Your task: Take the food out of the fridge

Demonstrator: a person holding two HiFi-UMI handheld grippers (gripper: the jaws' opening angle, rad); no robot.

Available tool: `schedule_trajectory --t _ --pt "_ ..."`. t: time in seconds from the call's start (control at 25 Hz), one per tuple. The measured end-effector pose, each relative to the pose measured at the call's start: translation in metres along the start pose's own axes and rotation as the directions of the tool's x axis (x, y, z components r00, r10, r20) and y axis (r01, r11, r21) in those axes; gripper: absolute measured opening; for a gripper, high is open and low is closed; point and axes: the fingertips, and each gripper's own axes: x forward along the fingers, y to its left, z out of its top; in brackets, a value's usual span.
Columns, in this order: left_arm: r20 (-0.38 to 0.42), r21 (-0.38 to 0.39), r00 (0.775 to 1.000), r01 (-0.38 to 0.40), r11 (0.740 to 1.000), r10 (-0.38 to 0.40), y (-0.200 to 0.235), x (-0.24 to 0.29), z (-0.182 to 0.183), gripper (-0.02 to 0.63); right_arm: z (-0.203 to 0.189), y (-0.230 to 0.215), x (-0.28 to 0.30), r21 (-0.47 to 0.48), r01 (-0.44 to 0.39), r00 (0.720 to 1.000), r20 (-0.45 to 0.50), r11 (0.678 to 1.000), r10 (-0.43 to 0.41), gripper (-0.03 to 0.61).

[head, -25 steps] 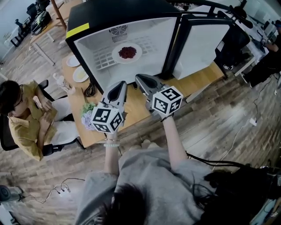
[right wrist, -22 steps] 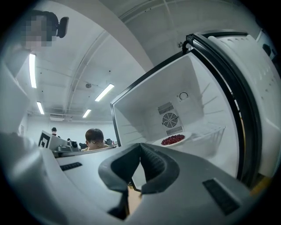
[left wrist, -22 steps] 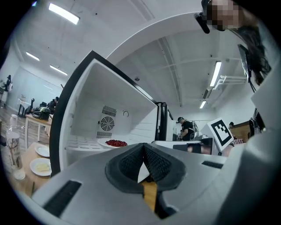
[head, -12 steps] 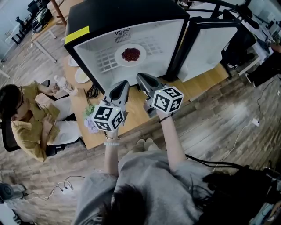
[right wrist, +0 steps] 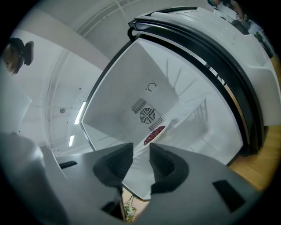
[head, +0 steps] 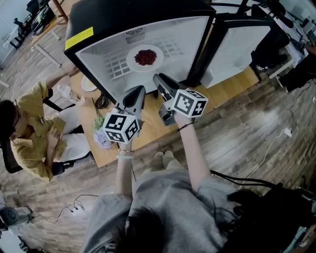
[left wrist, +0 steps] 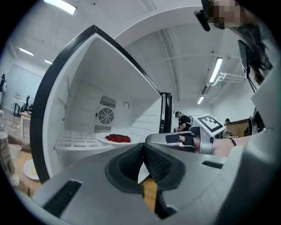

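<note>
We see the fridge (head: 143,15) on the desk (head: 232,91) with its door (head: 239,49) swung wide. A seated person (head: 29,133) is beside the desk. The plate of red food (head: 144,58) lies in plain view on the fridge shelf. Both hands point level toward it: our left claw (head: 138,92) is pressed together, and our right claw (head: 158,80) is opening with nothing between.

Seated person (head: 29,133) beside wooden table (head: 234,86) with flowers (head: 101,134)
</note>
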Motion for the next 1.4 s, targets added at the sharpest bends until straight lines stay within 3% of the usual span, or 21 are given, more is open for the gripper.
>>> schedule_trajectory --t 0.72,1.16,1.4 --pt "-0.026 0.007 1.000 -0.006 1.000 0.006 0.010 0.015 -0.005 0.008 0.003 -0.021 0.027 0.249 0.030 1.000 -0.012 0.968 -0.028 0.132" --pt "-0.021 0.017 1.000 -0.022 1.000 0.022 0.014 0.011 0.003 0.008 0.000 -0.018 0.040 0.416 0.011 1.000 -0.006 0.909 -0.010 0.130" --pt "-0.024 0.017 0.999 -0.034 0.999 0.035 0.023 0.019 0.003 0.008 0.002 -0.024 0.049 0.492 -0.003 1.000 -0.008 0.871 0.008 0.083"
